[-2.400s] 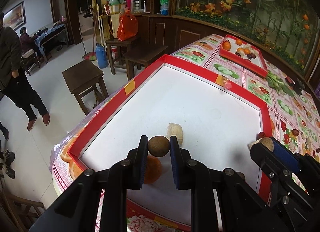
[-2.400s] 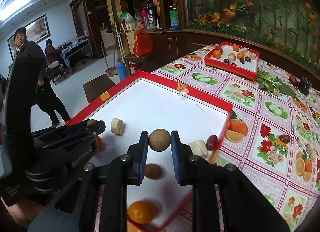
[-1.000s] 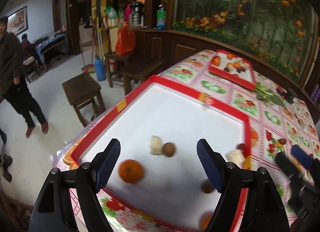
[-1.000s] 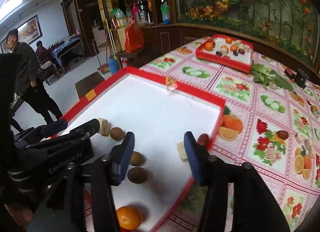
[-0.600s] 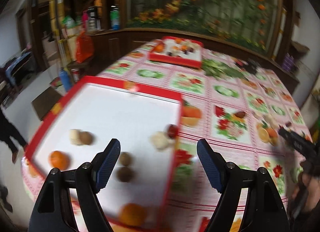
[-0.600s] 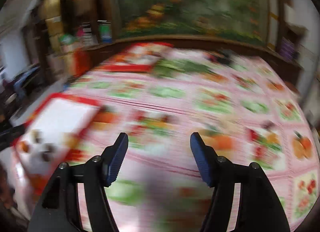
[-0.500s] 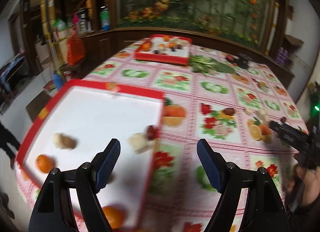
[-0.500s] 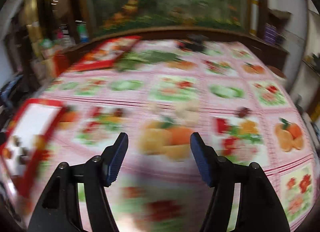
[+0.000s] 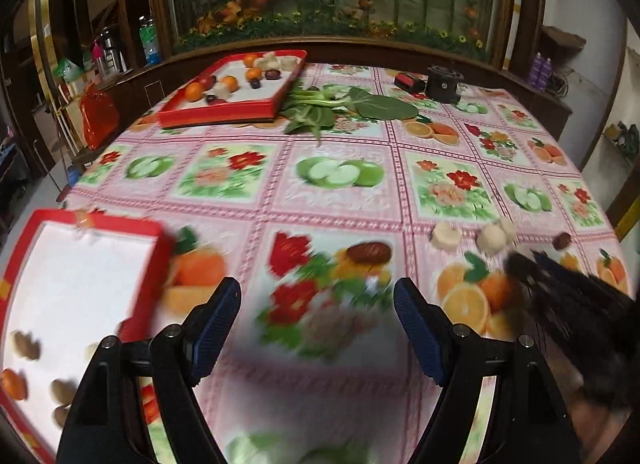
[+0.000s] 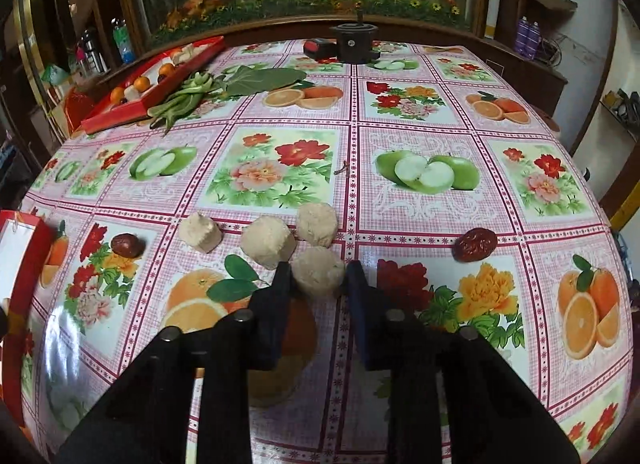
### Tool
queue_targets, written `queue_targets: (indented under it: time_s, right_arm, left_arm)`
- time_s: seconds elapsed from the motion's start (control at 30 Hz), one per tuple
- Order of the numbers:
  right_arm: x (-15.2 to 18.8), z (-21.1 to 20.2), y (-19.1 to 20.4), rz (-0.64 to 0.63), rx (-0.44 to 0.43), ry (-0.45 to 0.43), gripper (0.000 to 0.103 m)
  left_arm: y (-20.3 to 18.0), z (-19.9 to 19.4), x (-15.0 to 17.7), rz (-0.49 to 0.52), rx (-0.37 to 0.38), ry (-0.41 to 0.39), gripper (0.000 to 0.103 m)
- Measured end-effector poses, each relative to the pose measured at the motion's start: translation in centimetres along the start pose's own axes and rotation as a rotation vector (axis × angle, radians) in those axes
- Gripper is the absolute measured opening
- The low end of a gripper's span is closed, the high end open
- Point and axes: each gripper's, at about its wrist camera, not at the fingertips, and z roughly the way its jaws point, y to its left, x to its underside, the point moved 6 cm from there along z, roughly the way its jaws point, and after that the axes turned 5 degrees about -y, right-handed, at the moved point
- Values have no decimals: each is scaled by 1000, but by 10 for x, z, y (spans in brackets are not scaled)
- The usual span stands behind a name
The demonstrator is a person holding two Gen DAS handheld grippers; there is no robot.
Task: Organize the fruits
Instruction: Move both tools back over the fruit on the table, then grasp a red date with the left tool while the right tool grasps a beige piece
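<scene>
My right gripper (image 10: pixel 317 276) is shut on a pale beige fruit chunk (image 10: pixel 318 271) on the flowered tablecloth. Three more beige chunks lie just beyond it (image 10: pixel 269 241), and red dates lie to the left (image 10: pixel 127 245) and right (image 10: pixel 475 244). My left gripper (image 9: pixel 317 306) is open and empty above the cloth, right of the near red tray (image 9: pixel 148 272), which holds brown fruits (image 9: pixel 26 346) and an orange (image 9: pixel 13 384). In the left wrist view a date (image 9: pixel 368 253) lies ahead, and the right gripper (image 9: pixel 532 268) shows blurred at the right.
A second red tray (image 9: pixel 216 116) with oranges, dates and chunks stands at the far left of the table. Leafy greens (image 9: pixel 340 104) lie beside it. A black device (image 10: pixel 354 42) and a red box (image 10: pixel 318 49) stand at the far edge.
Both grippers let their brown fruits go into the near tray, opened, and swung right over the tablecloth. The right gripper has now closed on a beige chunk.
</scene>
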Motion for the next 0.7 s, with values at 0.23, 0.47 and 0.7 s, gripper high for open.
queue_targets:
  time_s: [0.23, 0.47, 0.7]
  right_arm:
    - [-1, -10, -12, 73, -51, -38, 29]
    - [-9, -22, -12, 100, -109, -84, 29]
    - [-11, -25, -11, 104, -112, -98, 29]
  left_arm:
    - [-22, 29, -8, 14, -3, 10, 78]
    - [-21, 37, -3, 6, 8, 35, 32]
    - [-13, 21, 8, 10, 24, 51, 32]
